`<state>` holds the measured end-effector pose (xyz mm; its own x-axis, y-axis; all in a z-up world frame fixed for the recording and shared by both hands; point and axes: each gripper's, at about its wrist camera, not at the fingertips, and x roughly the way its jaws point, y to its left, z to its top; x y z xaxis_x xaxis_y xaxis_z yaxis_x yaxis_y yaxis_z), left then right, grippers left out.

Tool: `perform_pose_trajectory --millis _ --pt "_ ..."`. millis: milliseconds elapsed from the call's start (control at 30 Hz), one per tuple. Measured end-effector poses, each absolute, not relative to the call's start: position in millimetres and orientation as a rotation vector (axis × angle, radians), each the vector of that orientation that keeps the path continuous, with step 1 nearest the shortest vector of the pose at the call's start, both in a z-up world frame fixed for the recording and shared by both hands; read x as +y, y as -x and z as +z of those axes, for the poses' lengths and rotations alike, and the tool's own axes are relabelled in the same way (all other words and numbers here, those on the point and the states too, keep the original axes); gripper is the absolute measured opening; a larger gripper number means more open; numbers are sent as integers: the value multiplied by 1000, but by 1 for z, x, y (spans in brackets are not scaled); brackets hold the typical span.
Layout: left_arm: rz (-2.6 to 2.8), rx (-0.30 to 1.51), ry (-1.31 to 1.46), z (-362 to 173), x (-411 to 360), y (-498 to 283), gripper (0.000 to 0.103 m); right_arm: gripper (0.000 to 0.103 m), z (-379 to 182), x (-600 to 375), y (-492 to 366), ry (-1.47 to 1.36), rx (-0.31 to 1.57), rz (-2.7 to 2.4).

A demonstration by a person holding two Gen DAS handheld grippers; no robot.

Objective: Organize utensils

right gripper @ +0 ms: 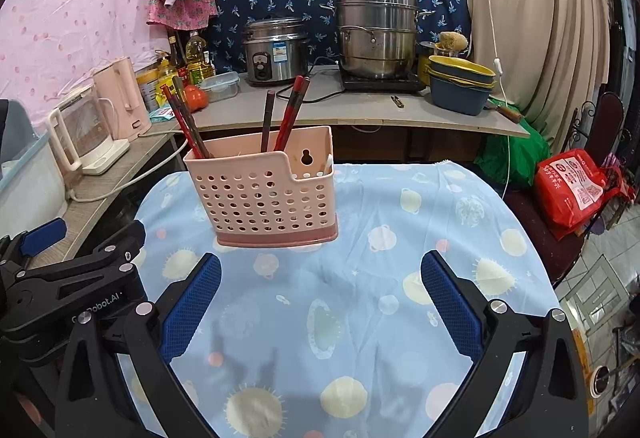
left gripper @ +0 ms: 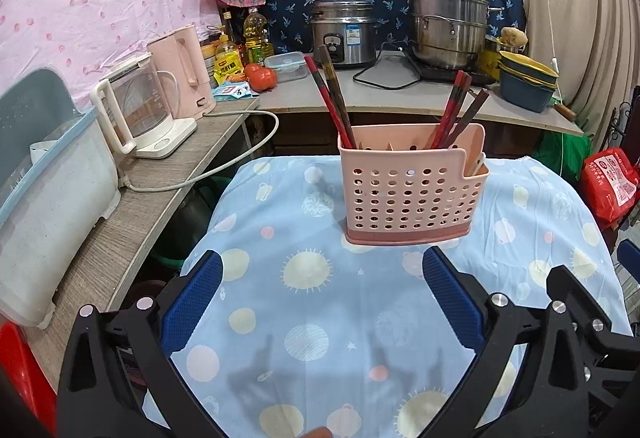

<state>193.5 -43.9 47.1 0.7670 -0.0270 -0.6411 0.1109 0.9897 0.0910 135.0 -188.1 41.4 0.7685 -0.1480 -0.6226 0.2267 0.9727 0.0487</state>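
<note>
A pink perforated utensil holder (left gripper: 412, 185) (right gripper: 266, 193) stands upright on the table's blue patterned cloth (left gripper: 320, 318) (right gripper: 360, 298). Red and dark chopsticks (left gripper: 332, 97) (right gripper: 288, 113) stick up out of it, leaning left and right; a pale utensil tip shows in its lower side pocket. My left gripper (left gripper: 322, 274) is open just short of the holder, nothing between its blue pads. My right gripper (right gripper: 320, 278) is open too, short of the holder and to its right, with nothing in it. In the right wrist view the left gripper's black body (right gripper: 80, 270) sits at the left.
A counter behind holds a rice cooker (left gripper: 344, 33), a steel steamer pot (left gripper: 448, 21), stacked basins (left gripper: 526, 81), oil bottles and a tomato (left gripper: 262, 77). Left shelf carries a glass kettle (left gripper: 136, 109), pink kettle and dish rack (left gripper: 44, 189). A red bag (right gripper: 572, 189) lies right.
</note>
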Motion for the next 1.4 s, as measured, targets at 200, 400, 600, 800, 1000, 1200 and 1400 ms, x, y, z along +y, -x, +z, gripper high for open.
perform_pose_trajectory --millis 200,400,600,800,1000,1200,1400 --pt "-70 704 -120 45 -41 -195 96 97 41 -187 -135 -117 665 -203" --pt "-66 712 -120 42 -42 -195 96 97 40 -187 -136 -119 673 -202" --pt "-63 726 -113 39 -41 -197 96 97 38 -185 -137 -113 679 -204" --pt "-63 737 -117 37 -42 -199 96 97 36 -185 -139 -109 685 -207" --pt "-69 747 -119 34 -42 -201 96 97 34 -186 -139 -110 689 -207" --pt "-59 742 -119 32 -42 -200 96 97 34 -186 -139 -111 689 -208" --pt "-55 758 -99 30 -40 -201 96 97 33 -186 -140 -105 691 -208"
